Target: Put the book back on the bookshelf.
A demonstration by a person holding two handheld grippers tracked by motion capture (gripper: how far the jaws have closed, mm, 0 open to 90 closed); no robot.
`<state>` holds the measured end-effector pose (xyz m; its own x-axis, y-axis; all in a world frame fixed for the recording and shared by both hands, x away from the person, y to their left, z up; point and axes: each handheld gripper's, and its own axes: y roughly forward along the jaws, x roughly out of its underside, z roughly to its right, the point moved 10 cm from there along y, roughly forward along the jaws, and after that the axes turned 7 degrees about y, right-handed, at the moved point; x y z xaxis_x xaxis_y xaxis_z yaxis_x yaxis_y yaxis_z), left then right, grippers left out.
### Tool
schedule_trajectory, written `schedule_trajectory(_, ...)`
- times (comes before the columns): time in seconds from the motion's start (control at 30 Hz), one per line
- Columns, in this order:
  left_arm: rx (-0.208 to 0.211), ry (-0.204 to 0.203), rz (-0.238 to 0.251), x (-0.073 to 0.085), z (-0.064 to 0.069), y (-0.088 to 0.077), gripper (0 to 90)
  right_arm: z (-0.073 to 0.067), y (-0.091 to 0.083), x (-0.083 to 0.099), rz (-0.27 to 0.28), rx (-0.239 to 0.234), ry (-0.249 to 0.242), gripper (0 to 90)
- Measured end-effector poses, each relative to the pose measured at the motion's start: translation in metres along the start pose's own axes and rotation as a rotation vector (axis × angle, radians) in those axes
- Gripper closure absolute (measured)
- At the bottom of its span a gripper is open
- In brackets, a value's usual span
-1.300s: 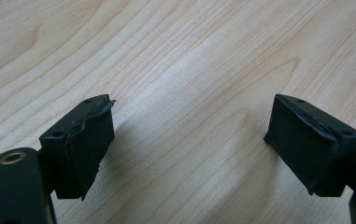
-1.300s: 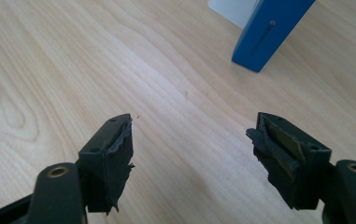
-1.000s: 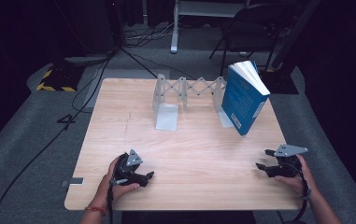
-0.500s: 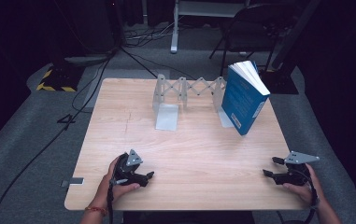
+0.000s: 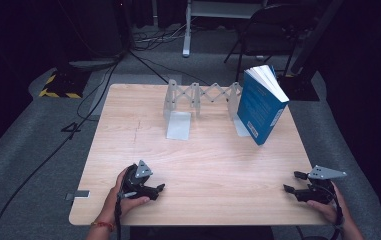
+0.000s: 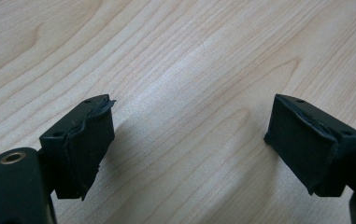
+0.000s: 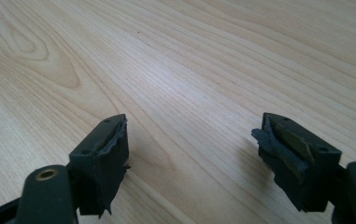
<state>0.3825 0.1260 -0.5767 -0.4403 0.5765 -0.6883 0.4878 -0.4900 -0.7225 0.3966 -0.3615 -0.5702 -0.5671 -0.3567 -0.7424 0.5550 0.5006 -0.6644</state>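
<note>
Dark floor and trailing cables surround a pale wooden table (image 5: 198, 165), and nearly everything on it sits along the far edge. An expanding bookend rack (image 5: 201, 96) with a grey accordion lattice and two flat base plates stands there, and a blue paperback book (image 5: 261, 106) leans against its right end, tilted, spine side toward the rack and pages fanned at the top.

Both grippers rest low at the near edge, well apart from book and rack. The left gripper (image 5: 159, 188) lies at the near left with its jaws spread, bare wood grain between the pads in the left gripper view (image 6: 189, 140). The right gripper (image 5: 294, 182) sits at the near right corner; its jaws have just been opening and now stand wide, with nothing between them in the right gripper view (image 7: 192, 158). One pad there looks frayed, though whether that is torn rubber or tape is hard to tell.

As a judgement, this reads as a resting pose at either end of the work: hands parked, nothing gripped. If the book is to be handled, the next move calls for a long reach forward by the right gripper, jaws kept wide, turned to straddle the book's thickness, while the left gripper could steady the rack so it does not slide.
</note>
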Motion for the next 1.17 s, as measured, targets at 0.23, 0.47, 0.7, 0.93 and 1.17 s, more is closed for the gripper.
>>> schedule_trajectory(0.23,0.000,0.000,0.000,0.0000,0.0000,0.0000,15.2,0.0005,0.0010,-0.0008,0.001,0.014,0.012,24.7)
schedule_trajectory(0.47,0.000,0.000,0.000,0.0000,0.0000,0.0000,15.2,0.0007,0.0012,-0.0009,0.000,0.015,0.014,24.6)
schedule_trajectory(0.7,0.001,0.000,0.000,0.0000,0.0000,0.0000,15.2,0.0007,0.0012,-0.0009,0.000,0.015,0.014,24.6)
schedule_trajectory(0.93,0.001,0.000,0.000,0.0000,0.0000,0.0001,15.2,0.0007,0.0012,-0.0009,0.000,0.015,0.013,24.6)
schedule_trajectory(1.17,-0.014,-0.005,-0.002,-0.0006,-0.0023,0.0006,15.1,0.0007,0.0012,-0.0009,0.000,0.015,0.014,24.6)
